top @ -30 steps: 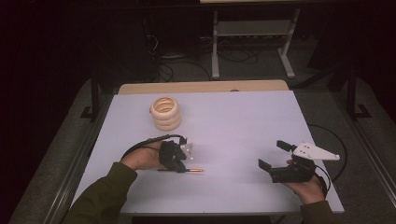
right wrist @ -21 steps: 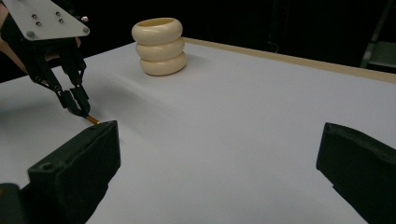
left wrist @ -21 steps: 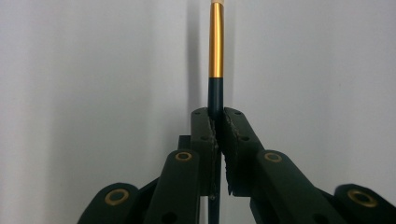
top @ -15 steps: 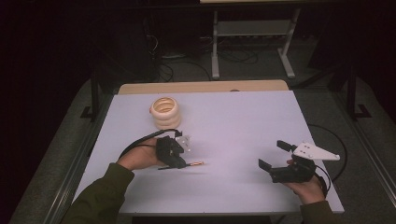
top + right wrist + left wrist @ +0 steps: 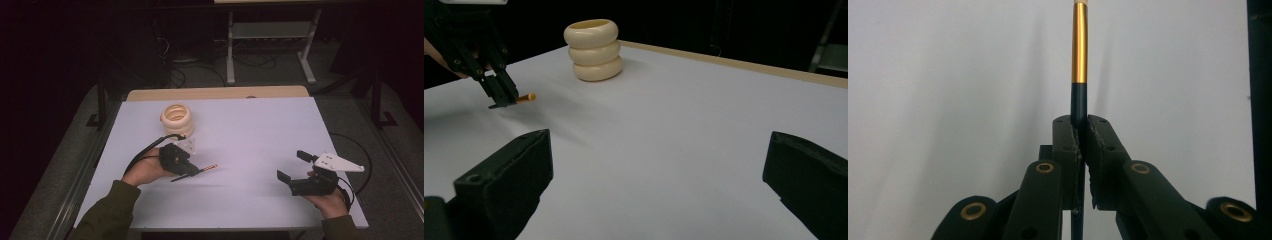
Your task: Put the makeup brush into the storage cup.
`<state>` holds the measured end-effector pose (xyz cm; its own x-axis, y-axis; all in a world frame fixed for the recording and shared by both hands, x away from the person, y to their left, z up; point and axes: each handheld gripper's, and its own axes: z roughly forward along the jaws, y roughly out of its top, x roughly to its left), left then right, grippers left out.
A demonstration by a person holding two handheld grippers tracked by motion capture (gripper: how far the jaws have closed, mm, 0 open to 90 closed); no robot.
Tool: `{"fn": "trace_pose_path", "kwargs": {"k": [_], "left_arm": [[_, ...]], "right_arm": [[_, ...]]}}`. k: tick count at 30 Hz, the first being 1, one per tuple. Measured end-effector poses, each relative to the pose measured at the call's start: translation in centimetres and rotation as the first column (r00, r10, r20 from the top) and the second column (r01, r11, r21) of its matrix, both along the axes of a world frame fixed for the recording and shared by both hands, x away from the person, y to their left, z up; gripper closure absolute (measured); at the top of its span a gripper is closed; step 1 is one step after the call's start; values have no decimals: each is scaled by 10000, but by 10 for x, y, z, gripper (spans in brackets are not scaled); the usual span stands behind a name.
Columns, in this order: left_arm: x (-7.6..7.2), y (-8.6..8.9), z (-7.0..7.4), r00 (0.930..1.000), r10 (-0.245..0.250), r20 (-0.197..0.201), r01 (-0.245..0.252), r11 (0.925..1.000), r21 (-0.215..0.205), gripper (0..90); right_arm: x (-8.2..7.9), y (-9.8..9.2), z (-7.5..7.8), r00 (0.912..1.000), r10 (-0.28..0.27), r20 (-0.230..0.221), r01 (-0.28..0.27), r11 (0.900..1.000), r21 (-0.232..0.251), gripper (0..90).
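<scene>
Your left claw (image 5: 1079,131) is clamped tight on a pen (image 5: 1079,50), its gold end sticking out past the pads, just above the white surface (image 5: 250,130). Near it stands the cream ringed holder (image 5: 176,119). Your right claw (image 5: 296,166) sits wide open and empty, well apart.

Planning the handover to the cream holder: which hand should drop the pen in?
Left. The left claw is shut on the pen, close to the cream ringed holder. The right claw stands open, farther away.
</scene>
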<state>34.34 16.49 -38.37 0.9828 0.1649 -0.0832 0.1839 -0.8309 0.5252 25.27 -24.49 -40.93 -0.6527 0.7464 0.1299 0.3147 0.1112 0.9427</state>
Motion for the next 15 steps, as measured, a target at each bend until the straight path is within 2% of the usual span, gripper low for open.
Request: {"fn": "trace_pose_path", "kwargs": {"k": [4,6,10,13,15], "left_arm": [[-3,7,2,9993,384,36,-381,9970,-671,835],[-5,10,3,9981,606,55,-598,9930,-1019,835],[-7,19,4,9949,1003,81,-973,9795,-1765,835],[-7,23,3,9928,1194,118,-1146,9729,-2009,835],[-8,26,3,9907,1350,165,-1278,9652,-2281,835]], "right_arm": [[0,0,0,10000,0,-1,0,10000,2,0],[0,0,0,10000,3,-2,-3,10000,-9,0],[0,0,0,10000,-6,3,6,10000,-3,0],[0,0,0,10000,-14,-23,14,10000,-8,0],[-1,1,0,10000,2,-21,-2,10000,-20,0]]}}
